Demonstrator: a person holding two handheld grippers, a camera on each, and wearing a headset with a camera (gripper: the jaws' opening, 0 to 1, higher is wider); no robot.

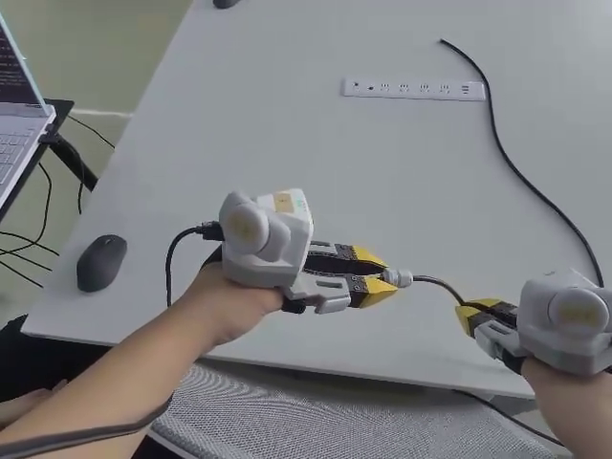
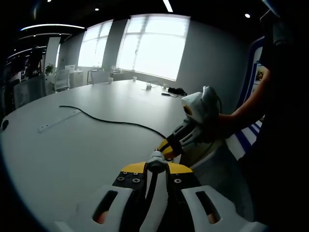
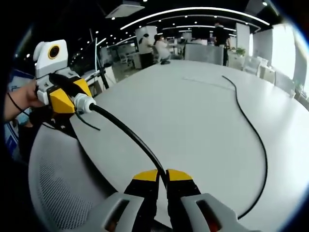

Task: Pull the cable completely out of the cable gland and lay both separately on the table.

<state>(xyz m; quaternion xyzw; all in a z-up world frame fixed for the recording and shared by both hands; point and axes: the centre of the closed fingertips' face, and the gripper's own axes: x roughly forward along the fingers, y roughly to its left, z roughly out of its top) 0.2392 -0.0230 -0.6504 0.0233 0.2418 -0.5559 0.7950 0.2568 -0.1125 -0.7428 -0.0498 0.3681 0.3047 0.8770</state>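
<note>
At lower centre of the head view: left gripper (image 1: 375, 277) clamped on cable gland (image 1: 399, 278); right gripper (image 1: 475, 314), lower right, clamped on cable (image 1: 435, 284), over table (image 1: 287, 143) edge. Advice: pull straight along gland axis, gland held still.

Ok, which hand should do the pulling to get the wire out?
Right. The right gripper is shut on the cable, a little way from the cable gland, so it can probably draw away. The left gripper just holds the cable gland steady.
</note>
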